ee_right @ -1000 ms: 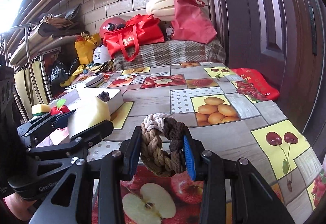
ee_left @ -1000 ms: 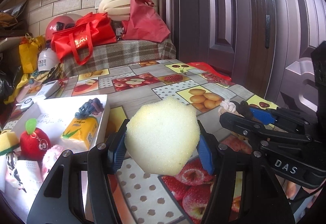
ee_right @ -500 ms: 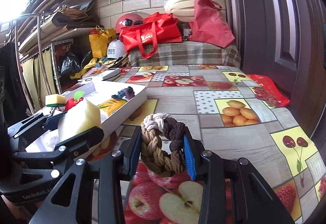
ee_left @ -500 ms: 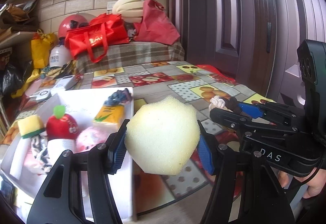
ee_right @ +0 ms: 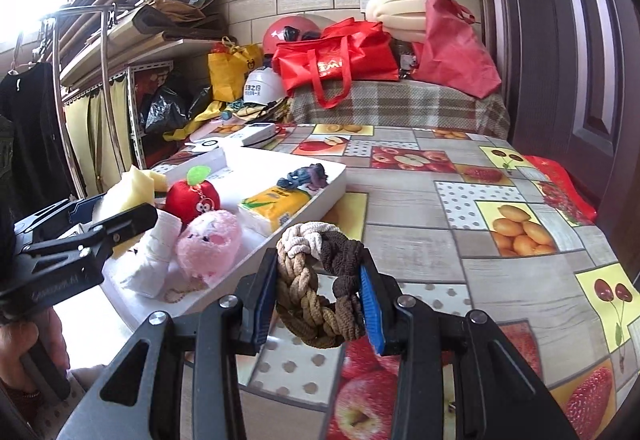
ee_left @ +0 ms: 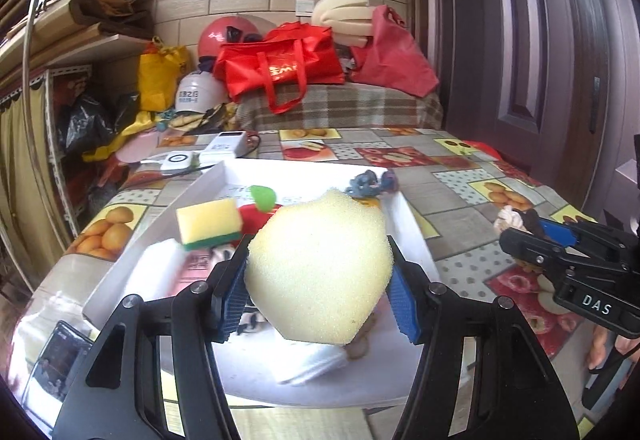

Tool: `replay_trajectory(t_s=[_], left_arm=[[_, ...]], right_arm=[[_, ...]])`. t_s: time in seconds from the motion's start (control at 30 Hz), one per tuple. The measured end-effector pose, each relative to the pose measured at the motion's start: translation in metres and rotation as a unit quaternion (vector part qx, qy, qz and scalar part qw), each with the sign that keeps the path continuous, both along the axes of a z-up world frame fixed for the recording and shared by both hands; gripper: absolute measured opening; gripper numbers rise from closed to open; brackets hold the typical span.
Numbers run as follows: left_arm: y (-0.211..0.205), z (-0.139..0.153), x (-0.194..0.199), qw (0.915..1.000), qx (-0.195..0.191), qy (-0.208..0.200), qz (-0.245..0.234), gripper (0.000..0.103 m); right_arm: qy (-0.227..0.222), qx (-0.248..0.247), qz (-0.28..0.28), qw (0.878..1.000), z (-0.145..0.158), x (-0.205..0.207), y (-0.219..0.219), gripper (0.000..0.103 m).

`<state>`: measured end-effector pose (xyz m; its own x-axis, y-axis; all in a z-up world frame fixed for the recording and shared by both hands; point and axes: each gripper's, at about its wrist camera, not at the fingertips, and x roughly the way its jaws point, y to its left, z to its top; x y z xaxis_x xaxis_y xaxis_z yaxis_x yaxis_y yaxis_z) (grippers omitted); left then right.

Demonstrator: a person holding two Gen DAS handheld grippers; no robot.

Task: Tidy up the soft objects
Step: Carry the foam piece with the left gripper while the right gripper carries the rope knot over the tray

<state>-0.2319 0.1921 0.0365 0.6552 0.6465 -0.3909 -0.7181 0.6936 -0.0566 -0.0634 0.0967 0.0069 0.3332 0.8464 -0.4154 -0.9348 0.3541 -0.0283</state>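
Observation:
My left gripper (ee_left: 316,292) is shut on a pale yellow foam sponge (ee_left: 320,268) and holds it above the near end of the white tray (ee_left: 408,224). My right gripper (ee_right: 320,300) is shut on a braided brown and cream hair tie (ee_right: 320,280), held above the tablecloth just right of the tray (ee_right: 328,180). The tray holds a red plush apple (ee_right: 192,196), a pink plush toy (ee_right: 208,236), a yellow tissue pack (ee_right: 276,208), a blue scrunchie (ee_right: 304,176) and a yellow-green sponge (ee_left: 208,220).
The table has a fruit-print cloth (ee_right: 480,224). A white device (ee_left: 228,148) and a charger (ee_left: 176,162) lie beyond the tray. Red bags (ee_left: 280,68) and helmets sit on a plaid-covered bench at the back. A dark door (ee_left: 540,40) stands right.
My left gripper has swung left with the sponge, from over the bare cloth to over the tray. My right gripper has also shifted left toward the tray, still holding the hair tie.

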Motion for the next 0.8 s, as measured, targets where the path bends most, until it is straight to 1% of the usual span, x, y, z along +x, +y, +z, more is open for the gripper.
replay_trajectory(t_s=[0.1,0.27,0.47,0.57,0.67,0.73,0.8], left_arm=[[0.021,-0.002,-0.014,0.9995,-0.012,-0.008,0.028,0.061],[0.044,-0.005,-0.027,0.9973,-0.041,-0.026,0.056,0.061],[0.047,-0.003,-0.036,0.9958,-0.038,-0.043,0.071,0.061],[0.049,-0.004,-0.039,0.9951,-0.044,-0.048,0.074,0.061],[0.049,-0.004,-0.035,0.9956,-0.044,-0.039,0.073,0.061],[0.048,-0.004,-0.032,0.9961,-0.041,-0.032,0.072,0.061],[0.046,-0.004,-0.03,0.9964,-0.036,-0.029,0.071,0.061]], right_arm=[[-0.004,0.011,0.007,1.0,0.001,-0.007,0.004,0.038],[-0.024,0.014,0.019,0.999,0.001,-0.021,0.015,0.038],[-0.035,0.013,0.046,0.998,0.001,-0.036,0.03,0.038],[-0.032,0.005,0.079,0.996,0.0,-0.044,0.04,0.038],[-0.037,-0.01,0.121,0.992,-0.003,-0.057,0.052,0.038],[-0.047,-0.029,0.147,0.988,-0.006,-0.069,0.062,0.038],[-0.055,-0.058,0.174,0.981,-0.012,-0.08,0.073,0.038]])
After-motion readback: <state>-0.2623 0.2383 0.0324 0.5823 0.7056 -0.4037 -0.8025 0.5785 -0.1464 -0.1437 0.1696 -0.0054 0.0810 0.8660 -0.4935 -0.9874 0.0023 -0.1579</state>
